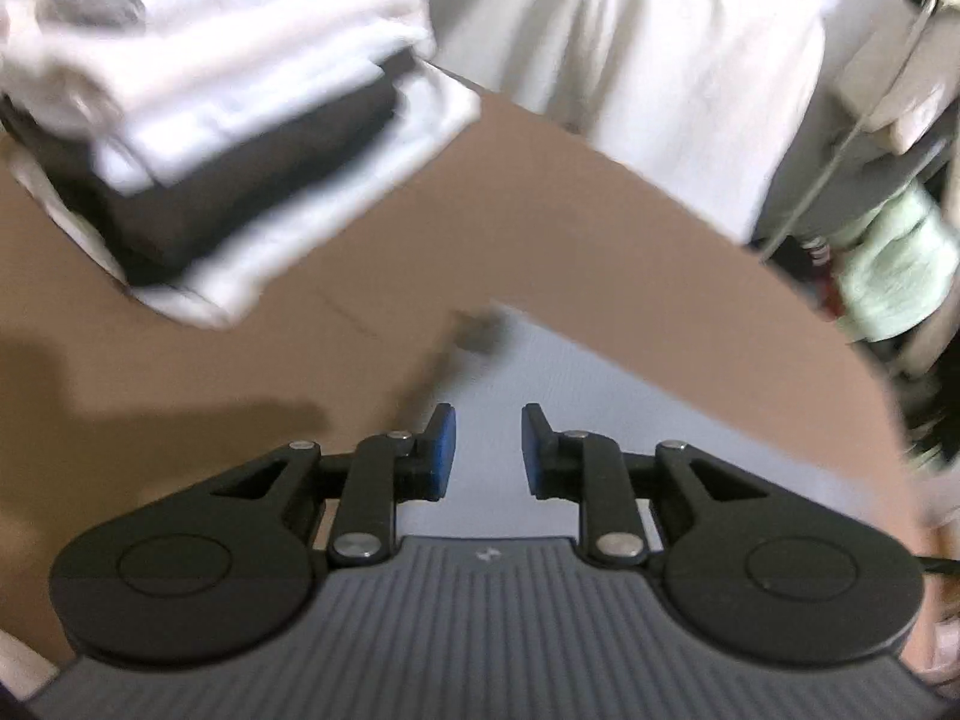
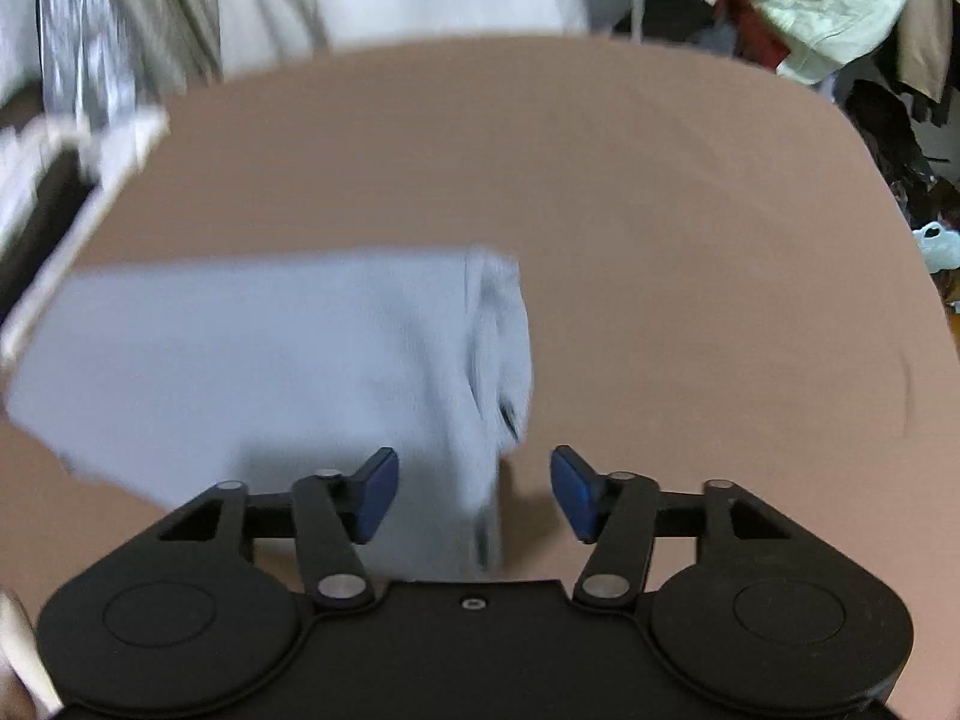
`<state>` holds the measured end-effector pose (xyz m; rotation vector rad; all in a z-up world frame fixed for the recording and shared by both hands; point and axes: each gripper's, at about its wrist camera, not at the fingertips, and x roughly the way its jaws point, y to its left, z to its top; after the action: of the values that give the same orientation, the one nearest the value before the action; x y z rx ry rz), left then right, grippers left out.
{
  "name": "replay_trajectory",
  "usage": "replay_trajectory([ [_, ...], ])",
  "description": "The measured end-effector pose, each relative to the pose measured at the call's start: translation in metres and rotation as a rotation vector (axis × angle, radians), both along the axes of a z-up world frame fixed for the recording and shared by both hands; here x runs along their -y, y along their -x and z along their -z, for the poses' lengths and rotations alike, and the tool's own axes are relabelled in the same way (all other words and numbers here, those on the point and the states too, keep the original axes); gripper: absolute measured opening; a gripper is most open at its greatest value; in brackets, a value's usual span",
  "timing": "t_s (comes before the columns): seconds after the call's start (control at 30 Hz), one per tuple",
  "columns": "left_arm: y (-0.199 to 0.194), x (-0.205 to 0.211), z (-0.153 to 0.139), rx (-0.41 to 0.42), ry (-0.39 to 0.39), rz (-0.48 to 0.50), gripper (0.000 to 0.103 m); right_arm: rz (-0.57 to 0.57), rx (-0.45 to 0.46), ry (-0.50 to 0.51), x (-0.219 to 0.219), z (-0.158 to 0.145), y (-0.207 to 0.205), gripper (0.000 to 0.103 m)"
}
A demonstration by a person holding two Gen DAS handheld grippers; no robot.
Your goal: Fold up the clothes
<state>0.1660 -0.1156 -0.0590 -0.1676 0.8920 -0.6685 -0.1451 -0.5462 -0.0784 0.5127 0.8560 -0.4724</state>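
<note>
Pale blue folded cloth garment point(image 2: 270, 372) lay flat on the brown table top point(image 2: 660, 240), near edge below both tools, apparently set down as a finished fold. Right gripper point(image 2: 474, 492) stood spread wide over its folded edge, pads clear. Left gripper point(image 1: 487, 450) was parted slightly, nothing between. Only the left view showed the whole stack of folded white and dark clothes point(image 1: 228, 120), probably the destination; the right view showed the garment's full outline.

garment point(image 2: 270, 360): pale blue | table point(image 2: 660, 210): plain tan | stack point(image 1: 228, 120): white, black
</note>
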Motion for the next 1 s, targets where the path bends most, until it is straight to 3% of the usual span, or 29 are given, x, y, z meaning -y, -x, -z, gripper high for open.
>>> replay_trajectory([
  [0.03, 0.003, 0.013, 0.001, -0.027, 0.03, 0.03, 0.021, 0.022, 0.049, -0.029, 0.004, 0.004, -0.001, 0.071],
  [0.13, 0.037, 0.077, 0.011, 0.034, -0.118, 0.18, 0.021, 0.117, 0.143, -0.175, 0.025, 0.026, -0.01, 0.071],
  [0.27, 0.091, 0.144, 0.03, 0.107, -0.267, 0.403, 0.025, 0.172, 0.171, -0.182, 0.029, 0.033, 0.001, 0.071],
  [0.33, 0.095, 0.162, 0.036, 0.1, -0.307, 0.434, 0.026, 0.199, 0.184, -0.183, 0.031, 0.036, 0.007, 0.072],
  [0.43, 0.076, 0.186, 0.045, -0.012, -0.343, 0.462, 0.028, 0.243, 0.167, -0.221, 0.038, 0.047, 0.011, 0.08],
  [0.57, 0.068, 0.197, 0.056, -0.035, -0.354, 0.525, 0.032, 0.225, 0.149, -0.409, 0.048, 0.079, -0.011, 0.083],
  [0.6, 0.066, 0.2, 0.059, -0.041, -0.357, 0.541, 0.034, 0.212, 0.155, -0.451, 0.048, 0.087, -0.017, 0.093],
  [0.63, 0.066, 0.196, 0.061, -0.044, -0.329, 0.536, 0.041, 0.209, 0.181, -0.465, 0.047, 0.093, -0.022, 0.103],
  [0.73, 0.065, 0.184, 0.068, -0.045, -0.256, 0.527, 0.044, 0.197, 0.225, -0.462, 0.043, 0.101, -0.03, 0.103],
  [0.77, 0.064, 0.181, 0.069, -0.04, -0.242, 0.531, 0.044, 0.175, 0.223, -0.453, 0.041, 0.1, -0.033, 0.099],
  [0.8, 0.063, 0.18, 0.069, -0.041, -0.237, 0.542, 0.044, 0.15, 0.221, -0.443, 0.04, 0.099, -0.035, 0.076],
  [0.83, 0.061, 0.179, 0.069, -0.042, -0.233, 0.553, 0.044, 0.126, 0.218, -0.434, 0.038, 0.098, -0.038, 0.044],
  [0.87, 0.057, 0.178, 0.069, -0.052, -0.217, 0.549, 0.044, 0.101, 0.216, -0.424, 0.036, 0.097, -0.04, 0.029],
  [1.0, 0.045, 0.169, 0.067, -0.118, -0.146, 0.503, 0.044, 0.024, 0.224, -0.3, 0.024, 0.081, -0.044, 0.021],
])
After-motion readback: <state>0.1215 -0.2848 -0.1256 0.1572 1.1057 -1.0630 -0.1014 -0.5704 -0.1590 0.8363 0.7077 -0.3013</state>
